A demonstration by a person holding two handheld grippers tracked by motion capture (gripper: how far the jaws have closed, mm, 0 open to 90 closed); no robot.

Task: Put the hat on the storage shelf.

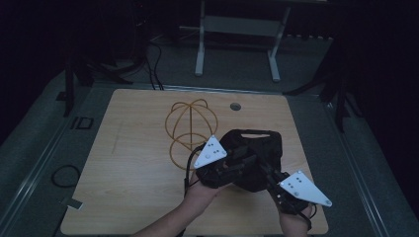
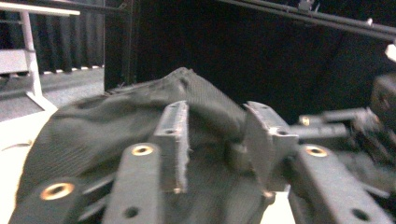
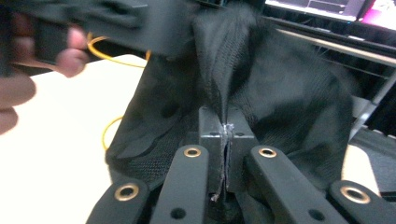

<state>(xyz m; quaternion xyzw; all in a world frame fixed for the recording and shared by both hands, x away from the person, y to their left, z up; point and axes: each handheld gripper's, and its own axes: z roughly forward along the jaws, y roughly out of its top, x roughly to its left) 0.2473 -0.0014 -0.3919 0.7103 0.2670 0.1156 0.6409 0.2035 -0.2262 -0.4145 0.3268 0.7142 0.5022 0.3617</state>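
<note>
A black fabric item lies crumpled on the wooden table, right of centre. My left gripper reaches into it from the left. In the left gripper view the jaws stand apart, with a ridge of the fabric rising between and behind the pads, which do not press on it. My right gripper comes in from the lower right. In the right gripper view its pads are pinched together on a raised fold of the fabric.
A yellow wire frame of looped hoops stands just left of the fabric, and its wire shows behind the other hand. A round hole sits near the table's far edge. A white stand is on the floor beyond.
</note>
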